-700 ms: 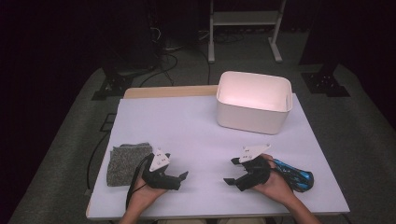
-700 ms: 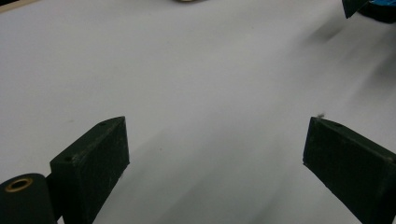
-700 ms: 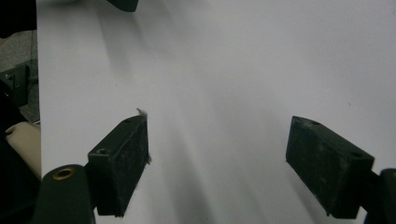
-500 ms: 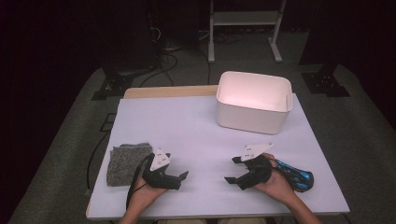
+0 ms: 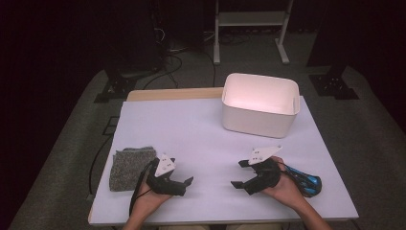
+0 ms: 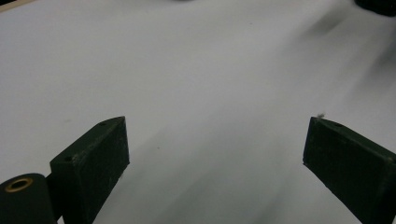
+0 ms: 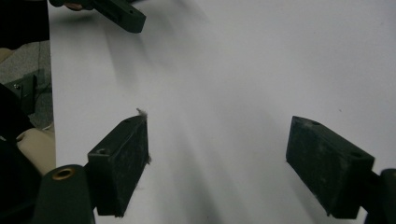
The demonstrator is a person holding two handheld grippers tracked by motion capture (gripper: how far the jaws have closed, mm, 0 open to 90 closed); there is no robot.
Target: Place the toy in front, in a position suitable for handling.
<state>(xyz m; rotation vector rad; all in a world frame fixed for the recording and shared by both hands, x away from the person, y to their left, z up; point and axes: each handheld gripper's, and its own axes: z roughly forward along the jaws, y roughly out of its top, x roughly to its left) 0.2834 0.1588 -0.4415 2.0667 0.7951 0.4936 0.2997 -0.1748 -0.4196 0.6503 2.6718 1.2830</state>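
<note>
White tabletop [image 5: 201, 129] ahead: your left gripper [image 5: 184, 183] and right gripper [image 5: 241, 175] gape empty, poised; folded grey cloth [image 5: 128, 165] lies just outside the left one, ready for grabbing.

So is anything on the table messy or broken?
Nothing stands out. The grey cloth lies folded near the left gripper, the white bin stands upright and unspilled, and a blue thing rests beside the right hand. A bit of fluff clings to the right gripper.
</note>
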